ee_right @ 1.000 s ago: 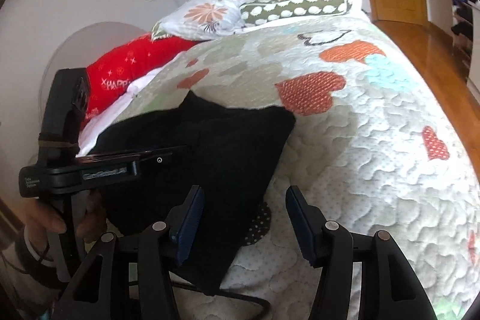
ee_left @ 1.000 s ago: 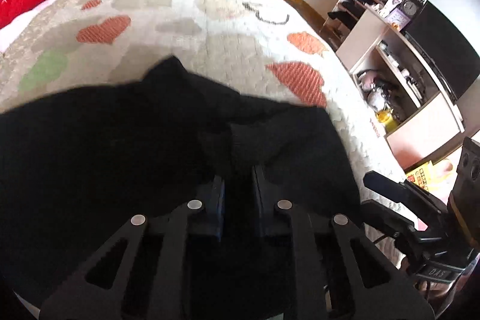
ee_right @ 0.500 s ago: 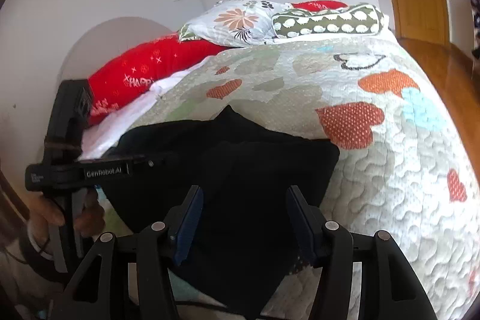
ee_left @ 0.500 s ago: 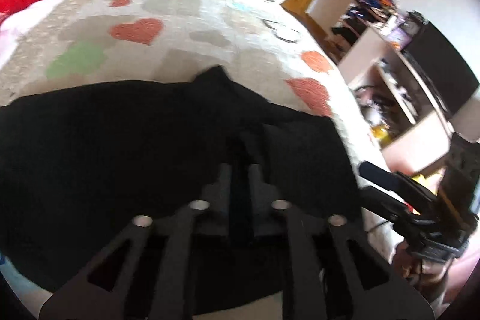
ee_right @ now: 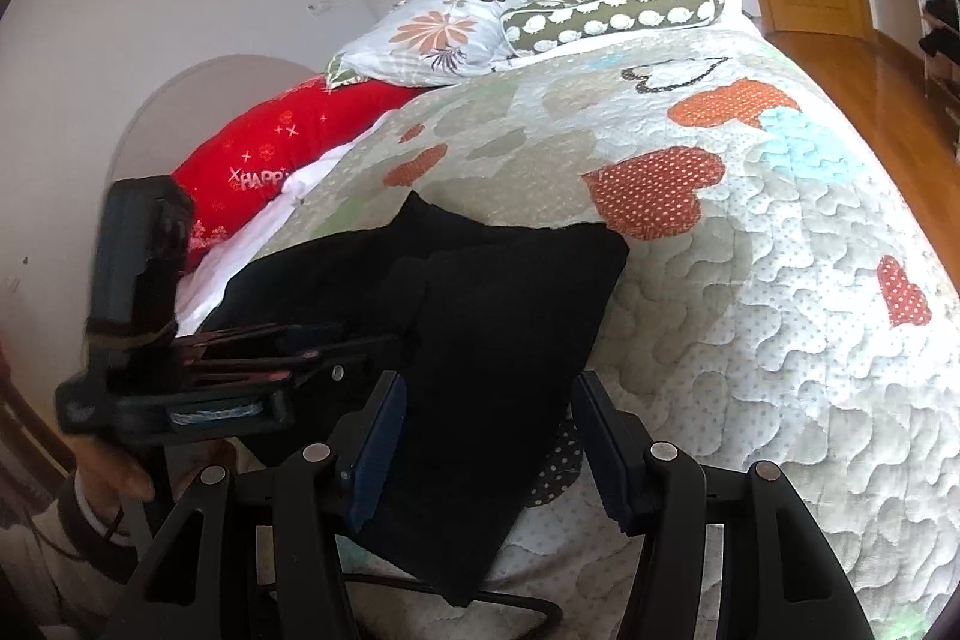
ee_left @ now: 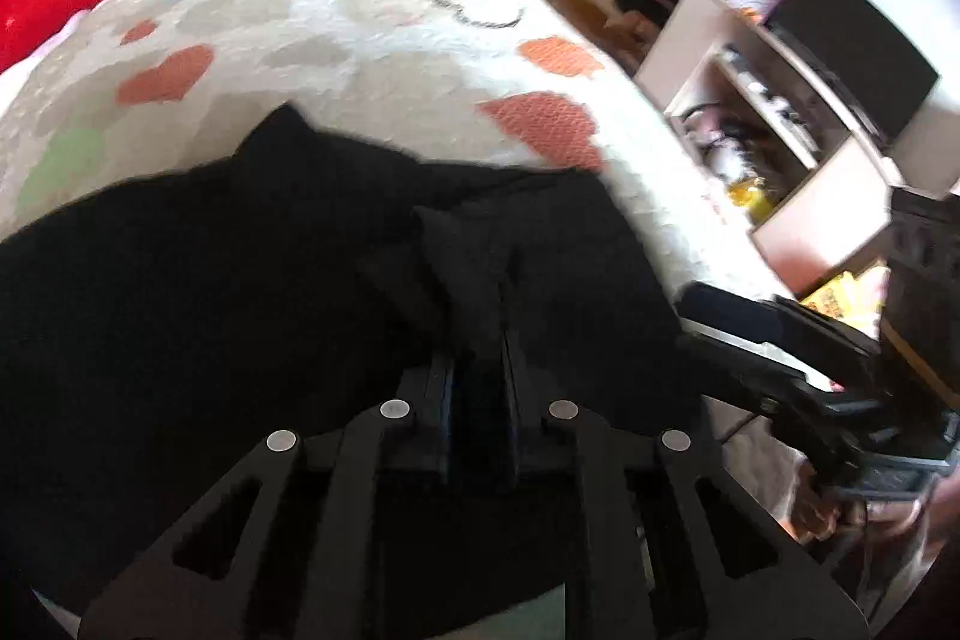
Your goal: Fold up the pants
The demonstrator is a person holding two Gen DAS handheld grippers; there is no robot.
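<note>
Left gripper (ee_left: 474, 376): your jaws clench a fold of the black pants (ee_left: 240, 292).
Right gripper (ee_right: 486, 436): your jaws released; pants edge at 11 o'clock between them.

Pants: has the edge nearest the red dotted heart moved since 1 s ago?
Yes. In the right wrist view the pants edge has moved toward the red dotted heart and nearly touches it.
</note>
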